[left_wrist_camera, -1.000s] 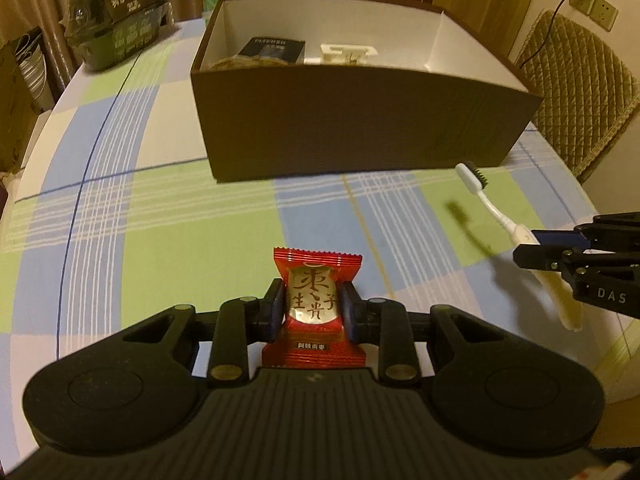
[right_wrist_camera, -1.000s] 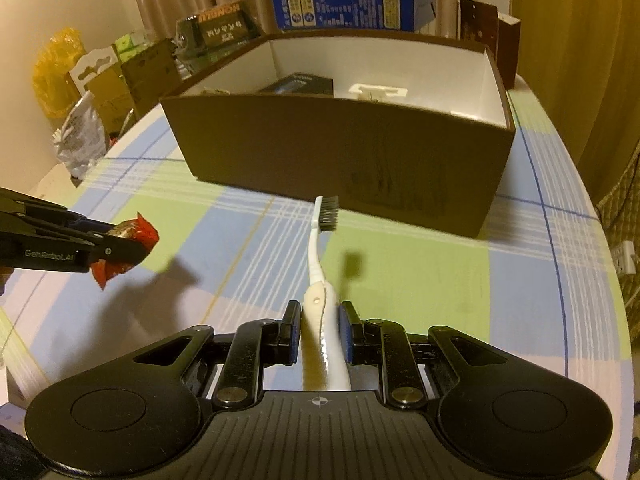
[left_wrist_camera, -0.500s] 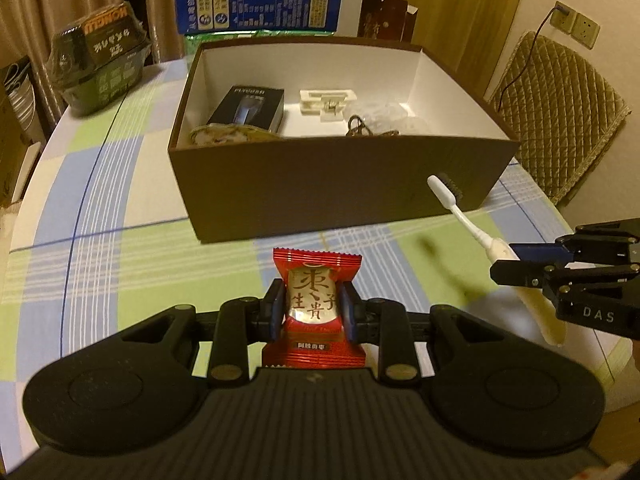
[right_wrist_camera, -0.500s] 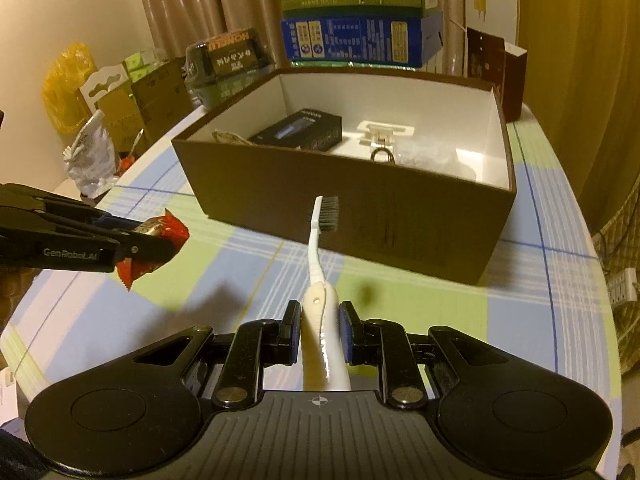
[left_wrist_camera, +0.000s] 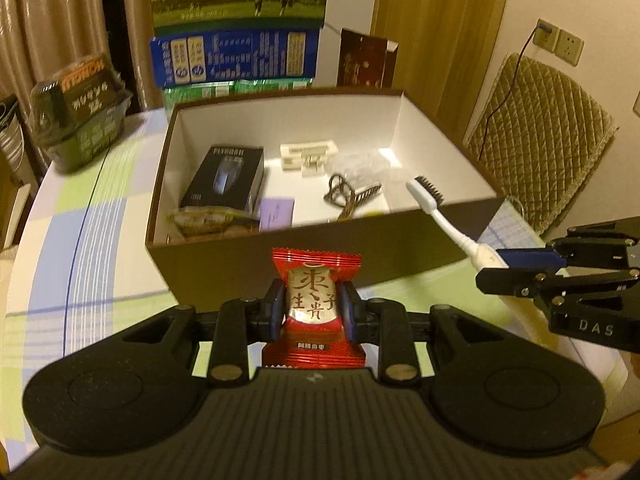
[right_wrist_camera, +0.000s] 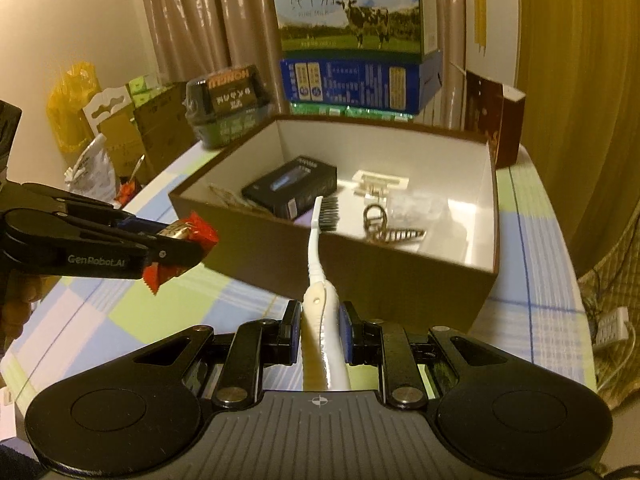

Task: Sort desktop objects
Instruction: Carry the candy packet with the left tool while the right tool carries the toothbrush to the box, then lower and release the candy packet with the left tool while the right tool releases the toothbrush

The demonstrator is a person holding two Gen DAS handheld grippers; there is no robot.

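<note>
My left gripper (left_wrist_camera: pixel 313 307) is shut on a red candy packet (left_wrist_camera: pixel 314 304) and holds it in the air just before the near wall of an open brown box (left_wrist_camera: pixel 400 256). My right gripper (right_wrist_camera: pixel 319 326) is shut on a white toothbrush (right_wrist_camera: pixel 318 256), its bristle head over the box's near edge. The packet (right_wrist_camera: pixel 188 236) and left gripper (right_wrist_camera: pixel 176 250) show at the left of the right wrist view. The toothbrush (left_wrist_camera: pixel 440 212) and right gripper (left_wrist_camera: pixel 496 270) show at the right of the left wrist view. The box holds a black carton (left_wrist_camera: pixel 226 180), a white clip (left_wrist_camera: pixel 306 154), a metal comb piece (left_wrist_camera: pixel 352 196) and a snack bag (left_wrist_camera: pixel 204 220).
The box stands on a checked tablecloth (left_wrist_camera: pixel 80 248). Milk cartons (left_wrist_camera: pixel 236 20) are stacked behind it, a dark snack tub (left_wrist_camera: pixel 82 108) at the far left, a small brown box (left_wrist_camera: pixel 366 60) at the back. A quilted chair (left_wrist_camera: pixel 540 128) stands to the right.
Both grippers have risen and moved toward the box with their objects, so the box's inside now shows. The toothbrush head has come over the box's near edge.
</note>
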